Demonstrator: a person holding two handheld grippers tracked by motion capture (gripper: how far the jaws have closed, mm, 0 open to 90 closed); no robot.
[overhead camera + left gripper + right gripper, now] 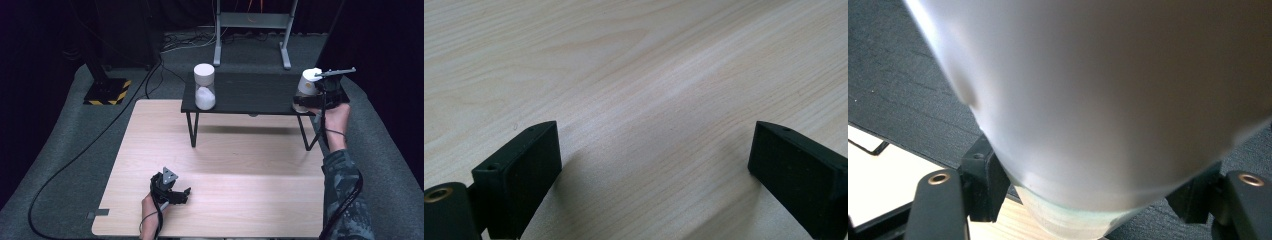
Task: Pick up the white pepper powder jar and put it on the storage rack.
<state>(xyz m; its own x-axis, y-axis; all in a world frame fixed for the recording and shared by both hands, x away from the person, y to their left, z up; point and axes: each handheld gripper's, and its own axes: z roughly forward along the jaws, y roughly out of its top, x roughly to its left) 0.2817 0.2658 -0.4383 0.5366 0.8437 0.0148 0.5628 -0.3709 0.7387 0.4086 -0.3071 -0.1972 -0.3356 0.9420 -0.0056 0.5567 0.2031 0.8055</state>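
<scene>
Hourglass grip on the right: the right gripper (320, 92) has its jaws clamped on the waist of a white-capped hourglass (308, 85) at the right end of the black shelf (250, 95). In the right gripper view the hourglass (1108, 100) looms pale and blurred straight ahead of the fingers, one black pad (983, 180) pressed to each flank, the dark shelf top (898, 100) spreading behind and to the sides. Whether its base still touches the shelf I cannot tell.

Over at the far end of the shelf, well apart from those fingers, a second hourglass (204, 86) stands upright with white sand heaped in its lower bulb. Nothing stands between the two on the shelf.

Down on the wooden table (225, 150) the left gripper (176, 192) sits low near the front edge, jaws spread wide with nothing between them. In the left gripper view the two black fingers (524, 170) frame bare pale woodgrain (649, 100), tips close to the surface.

Beyond the shelf, cables (185, 42) trail over grey carpet, a metal stand's feet (250, 20) sit behind, and a black base with yellow hazard stripes (106, 91) stands at left.
</scene>
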